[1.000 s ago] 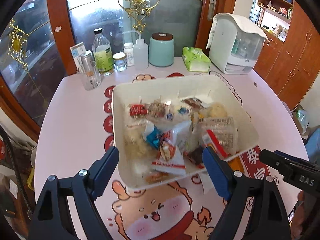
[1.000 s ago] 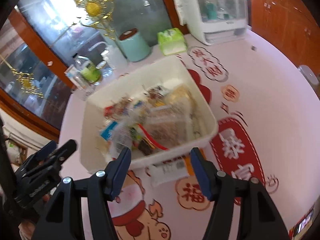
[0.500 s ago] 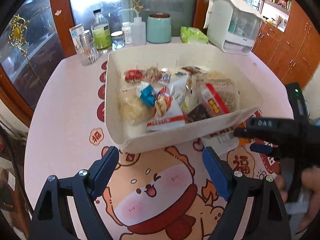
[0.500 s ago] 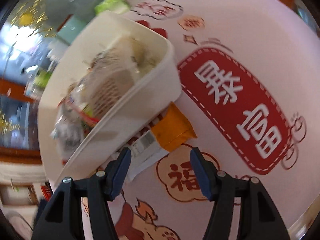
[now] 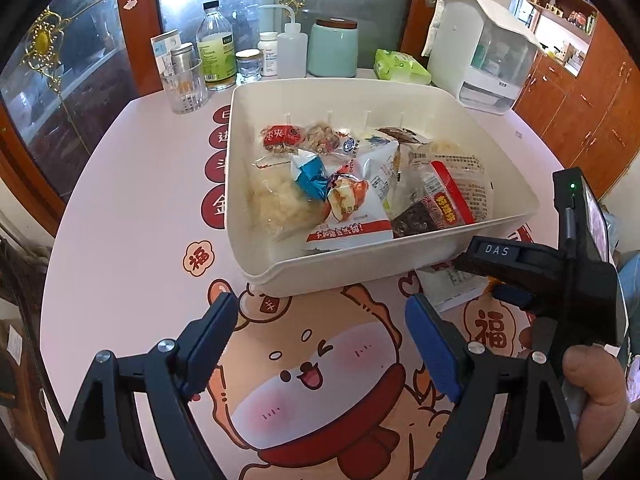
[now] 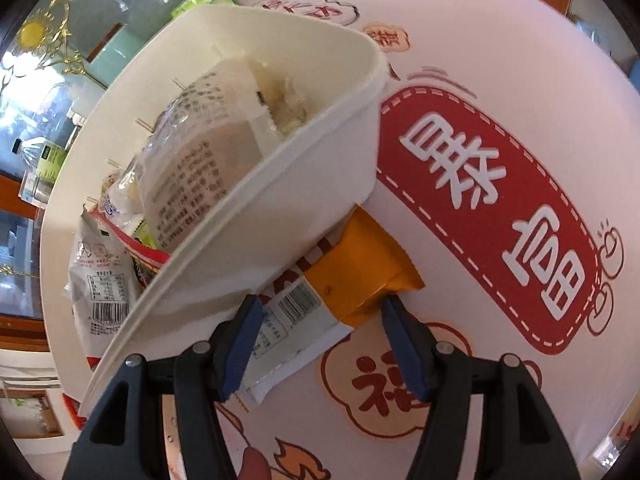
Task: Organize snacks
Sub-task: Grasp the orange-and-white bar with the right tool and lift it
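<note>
A white bin (image 5: 400,268) full of wrapped snacks (image 5: 348,184) sits in the middle of the round table (image 5: 120,208), whose cloth carries a cartoon print. Along the table's far edge stand a drinking glass (image 5: 185,90), a bottle (image 5: 215,46), a mint jar (image 5: 333,48) and a pack of tissues (image 5: 400,66). An orange and white snack packet (image 6: 320,300) lies flat on the table at the bin's near right corner, partly tucked under its wall. The right gripper (image 6: 320,330) is down over the packet, its jaws having just been opening, and the blue pads straddle it without pinching. The left gripper (image 5: 320,336) hangs above the cartoon print just before the bin's near wall, fingers spread wide around nothing.
</note>
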The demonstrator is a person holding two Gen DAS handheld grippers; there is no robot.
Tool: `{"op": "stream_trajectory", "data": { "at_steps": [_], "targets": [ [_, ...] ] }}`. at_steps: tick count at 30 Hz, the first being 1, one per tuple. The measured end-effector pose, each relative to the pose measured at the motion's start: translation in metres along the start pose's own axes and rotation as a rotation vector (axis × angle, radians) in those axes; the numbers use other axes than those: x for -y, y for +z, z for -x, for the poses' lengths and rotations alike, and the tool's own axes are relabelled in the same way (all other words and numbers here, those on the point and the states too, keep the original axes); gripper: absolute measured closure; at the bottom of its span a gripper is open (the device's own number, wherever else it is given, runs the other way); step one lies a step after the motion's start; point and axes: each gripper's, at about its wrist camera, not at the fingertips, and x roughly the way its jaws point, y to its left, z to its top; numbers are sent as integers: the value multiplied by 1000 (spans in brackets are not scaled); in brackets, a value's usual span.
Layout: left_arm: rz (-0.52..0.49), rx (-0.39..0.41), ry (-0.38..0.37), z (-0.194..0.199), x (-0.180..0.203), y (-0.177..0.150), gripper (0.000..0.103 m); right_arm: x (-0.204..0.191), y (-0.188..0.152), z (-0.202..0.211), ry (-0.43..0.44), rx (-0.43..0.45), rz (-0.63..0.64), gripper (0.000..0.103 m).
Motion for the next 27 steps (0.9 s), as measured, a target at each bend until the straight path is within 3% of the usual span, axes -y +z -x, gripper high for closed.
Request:
{"op": "stream_trajectory", "data": {
  "at_steps": [9,15,20,27],
  "targets": [
    [9,-13,-14,-3,-1,0,18,-27,-12,1,-93,65,107,37],
    [-1,-11,-16,-2,1,-2,18,-18,-13,-1,-41,27,61,37],
    [-2,-14,-17,0,0,-3,18,-38,-23,5,-142,76,237,37],
    [3,-17,-16,2,-5,-6,18,-36,-34,6,-110,14,287,37]
  ]
}}
